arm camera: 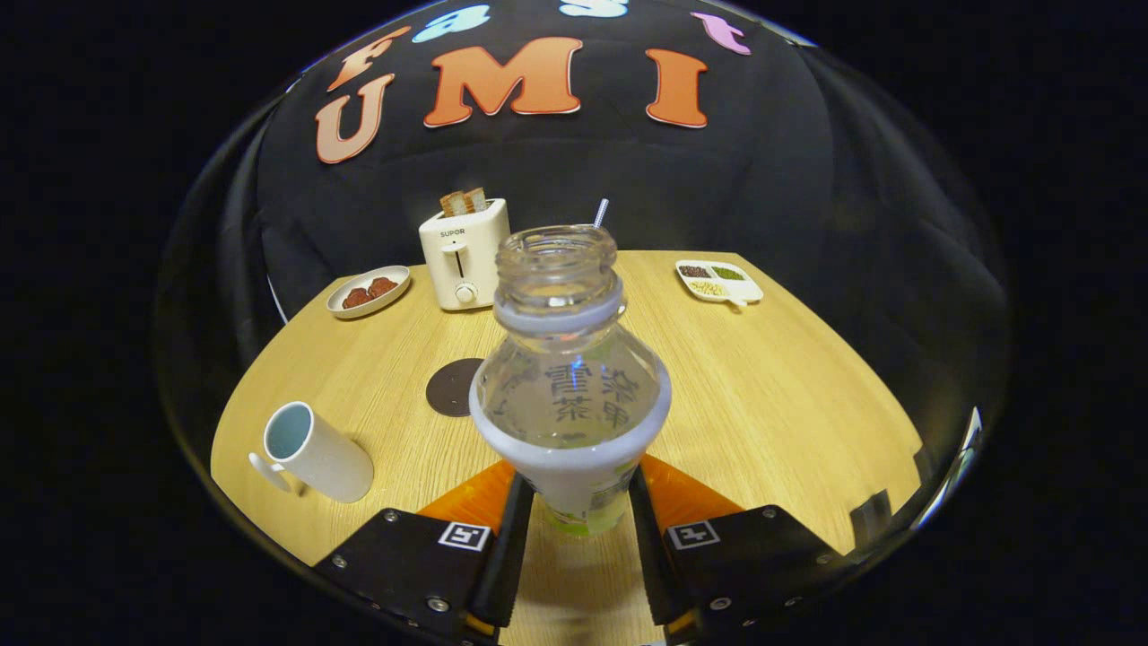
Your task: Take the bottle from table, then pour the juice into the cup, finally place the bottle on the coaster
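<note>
A clear plastic bottle [569, 377] with no cap stands upright between my fingers, its white-labelled lower body pressed from both sides by my gripper [574, 513]. Its upper part looks clear, and I cannot tell how much liquid it holds. A white cup [316, 454] with a pale blue inside and a handle stands on the wooden table [771, 395], left of the fingers. The dark round coaster [454, 387] lies just beyond and left of the bottle, partly hidden behind it.
A white toaster [465, 255] with bread slices stands at the back, with a plate of brown food [369, 291] to its left. A divided white dish [719, 281] with grains sits at the back right. A thin straw-like rod [600, 213] shows behind the bottle's mouth.
</note>
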{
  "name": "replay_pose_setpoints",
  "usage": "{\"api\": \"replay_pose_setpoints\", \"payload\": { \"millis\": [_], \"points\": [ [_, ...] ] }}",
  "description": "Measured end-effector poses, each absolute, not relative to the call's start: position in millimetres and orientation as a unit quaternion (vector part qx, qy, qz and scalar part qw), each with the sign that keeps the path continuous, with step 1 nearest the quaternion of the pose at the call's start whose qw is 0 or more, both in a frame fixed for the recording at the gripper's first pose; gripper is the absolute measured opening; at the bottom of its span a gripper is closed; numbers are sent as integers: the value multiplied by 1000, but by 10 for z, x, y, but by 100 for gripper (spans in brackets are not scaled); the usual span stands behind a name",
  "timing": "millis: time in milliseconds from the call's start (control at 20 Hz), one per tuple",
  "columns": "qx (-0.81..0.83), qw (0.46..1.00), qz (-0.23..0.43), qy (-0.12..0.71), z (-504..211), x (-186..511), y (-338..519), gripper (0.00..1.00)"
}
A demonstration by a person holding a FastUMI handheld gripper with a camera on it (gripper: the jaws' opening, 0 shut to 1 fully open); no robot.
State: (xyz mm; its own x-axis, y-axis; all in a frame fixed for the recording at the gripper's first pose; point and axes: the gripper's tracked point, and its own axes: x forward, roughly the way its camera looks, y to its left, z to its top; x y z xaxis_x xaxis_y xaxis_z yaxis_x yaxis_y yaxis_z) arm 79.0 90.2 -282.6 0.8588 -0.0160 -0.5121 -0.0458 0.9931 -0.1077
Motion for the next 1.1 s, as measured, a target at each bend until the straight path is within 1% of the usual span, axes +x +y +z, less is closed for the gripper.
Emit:
{"api": "replay_pose_setpoints", "payload": {
  "millis": [400,650,850,1100],
  "points": [
    [-245,940,14,235,-2248,797,1283,57],
    [-336,918,26,208,-2181,869,1663,57],
    [-437,881,20,181,-2199,932,1855,57],
    [-541,828,37,146,-2260,957,2147,57]
  ]
}}
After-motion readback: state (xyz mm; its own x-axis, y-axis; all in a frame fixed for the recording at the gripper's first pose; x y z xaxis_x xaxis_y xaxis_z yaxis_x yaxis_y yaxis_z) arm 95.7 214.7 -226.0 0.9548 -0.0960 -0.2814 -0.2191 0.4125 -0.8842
